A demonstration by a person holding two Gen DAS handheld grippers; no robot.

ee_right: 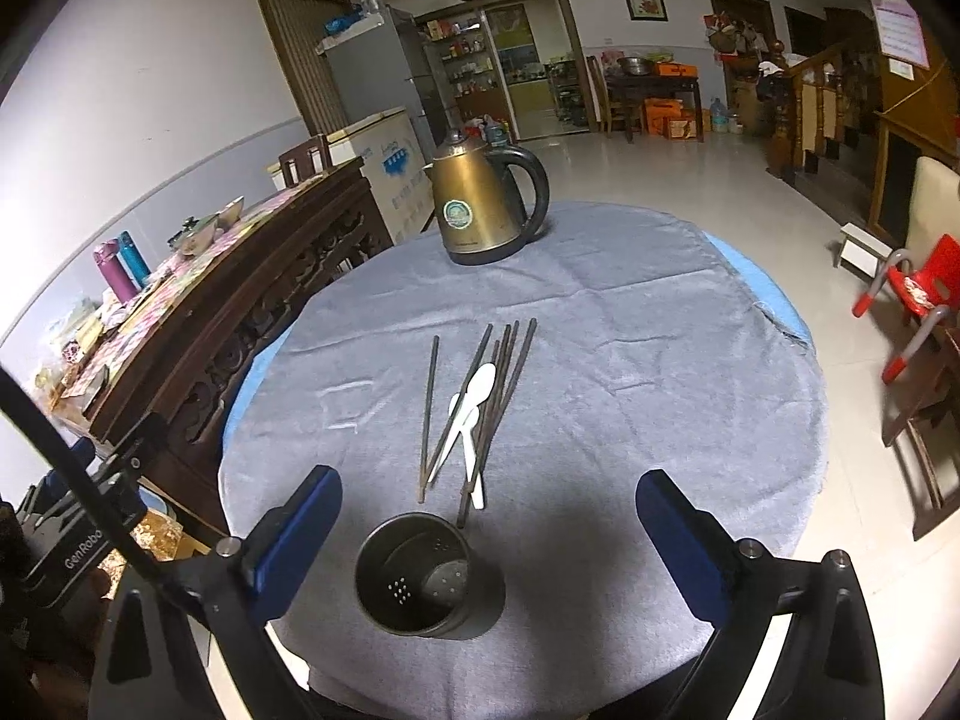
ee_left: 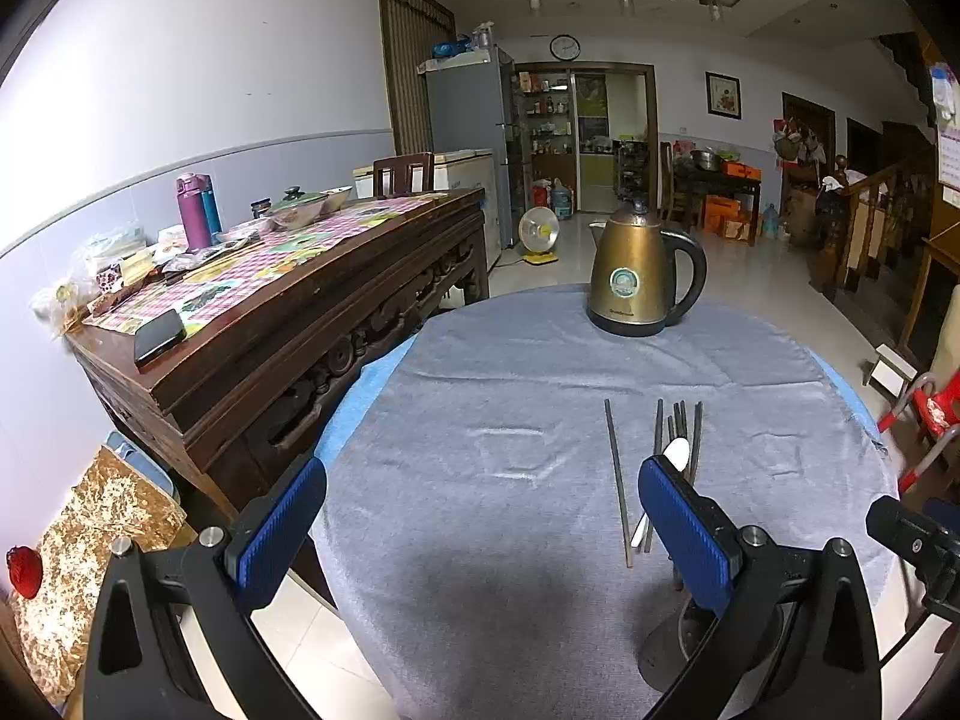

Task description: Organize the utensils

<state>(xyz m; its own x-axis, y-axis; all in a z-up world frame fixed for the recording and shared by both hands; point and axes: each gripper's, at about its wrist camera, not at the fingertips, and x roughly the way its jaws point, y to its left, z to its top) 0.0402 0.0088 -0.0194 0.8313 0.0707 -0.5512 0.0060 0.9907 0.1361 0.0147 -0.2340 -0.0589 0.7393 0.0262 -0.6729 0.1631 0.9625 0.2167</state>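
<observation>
Several dark chopsticks [ee_right: 501, 384] and white plastic spoons [ee_right: 474, 396] lie in a loose pile on the grey cloth of the round table [ee_right: 630, 360]. One chopstick [ee_right: 429, 414] lies apart on the pile's left. A metal utensil holder [ee_right: 414, 576] stands upright and empty just in front of the pile. My right gripper [ee_right: 489, 531] is open, above the holder. My left gripper [ee_left: 480, 516] is open over the table's left side; its right finger hides part of the pile [ee_left: 678, 438]. The lone chopstick [ee_left: 618, 480] lies between its fingers.
A bronze electric kettle [ee_right: 486, 204] stands at the table's far edge. A dark wooden sideboard [ee_left: 288, 324] with bottles and bowls runs along the left, close to the table. A red chair [ee_right: 918, 294] stands on the right.
</observation>
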